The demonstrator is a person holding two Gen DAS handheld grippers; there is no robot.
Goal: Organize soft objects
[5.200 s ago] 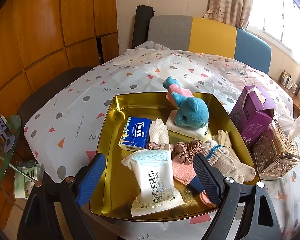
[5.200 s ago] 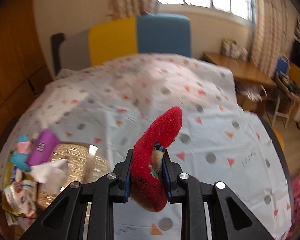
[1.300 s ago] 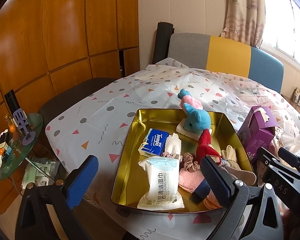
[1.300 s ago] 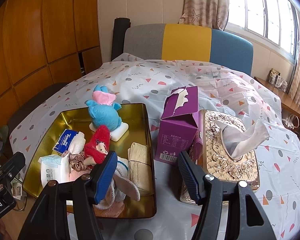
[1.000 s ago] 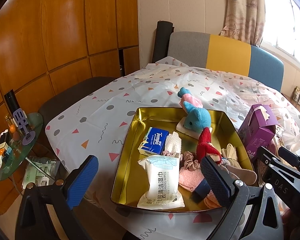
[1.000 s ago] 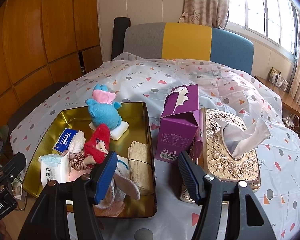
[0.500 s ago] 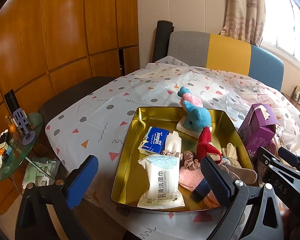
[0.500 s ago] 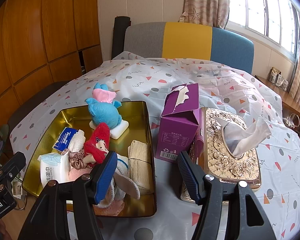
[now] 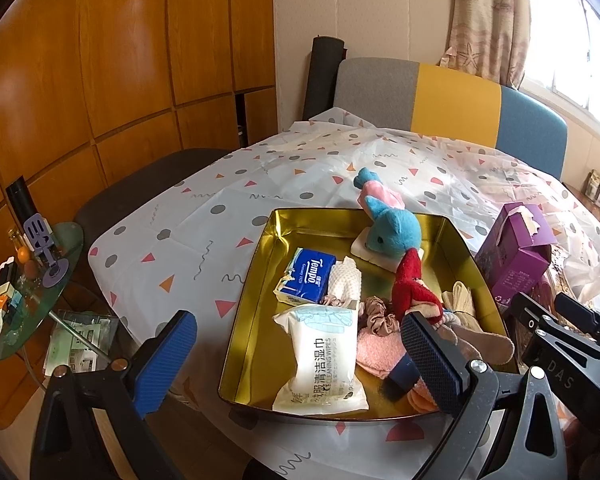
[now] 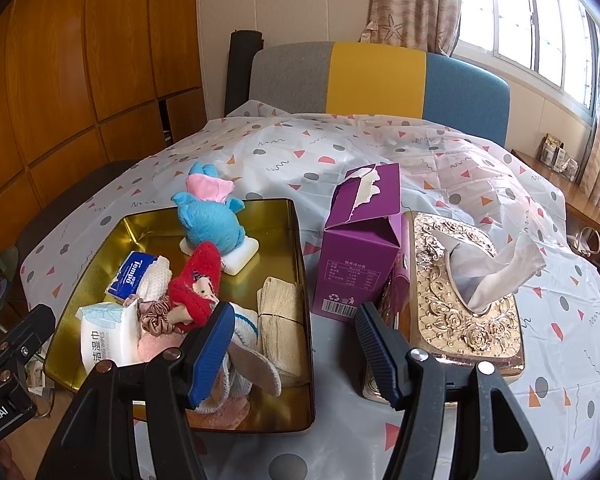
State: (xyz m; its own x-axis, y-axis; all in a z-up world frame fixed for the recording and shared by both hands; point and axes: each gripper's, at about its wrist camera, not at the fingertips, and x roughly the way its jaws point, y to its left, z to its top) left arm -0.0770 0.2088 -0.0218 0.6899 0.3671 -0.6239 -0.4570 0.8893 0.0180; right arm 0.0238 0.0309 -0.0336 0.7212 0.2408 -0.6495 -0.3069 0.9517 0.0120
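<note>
Right wrist view: red doll point(image 10: 196, 284) lies in gold tray point(image 10: 296, 248).
Right gripper point(image 10: 294, 346) spread wide, empty, doll just beyond its left finger; left gripper point(image 9: 300, 360) likewise wide, empty.

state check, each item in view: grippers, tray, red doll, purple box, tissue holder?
left gripper: open, empty
right gripper: open, empty
gold tray: loaded with soft items
red doll: in the tray, released
blue plush: in the tray, on a white pad
purple box: upright, top torn open
tissue holder: tissue pulled out the top
</note>
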